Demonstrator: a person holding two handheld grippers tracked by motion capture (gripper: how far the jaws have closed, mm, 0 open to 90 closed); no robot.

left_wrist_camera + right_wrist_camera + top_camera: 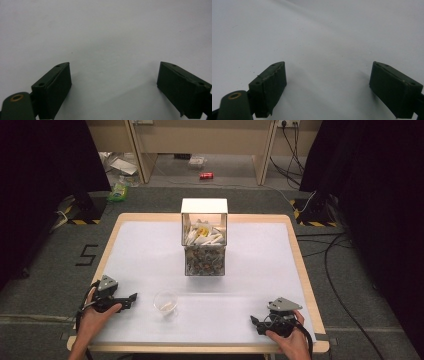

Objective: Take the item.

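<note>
While resting: both my claws lie on the bench (150,250), jaws apart, empty.
Left claw (131,299): nearest the small clear cup (165,302); approach level.
Right claw (256,322): steady the cup.

A red can (206,175) is seen lying on the grey floor (150,200) beyond the counter (295,250), with a green packet (118,193) left of it and black cables (335,270) trailed at right.

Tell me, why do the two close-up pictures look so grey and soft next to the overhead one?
Left gripper view: open jaws of the left gripper fairly sharp, white table featureless, faint shadows. Right gripper view: the right gripper likewise. High view: evenly lit, dark curtains underexposed.
</note>
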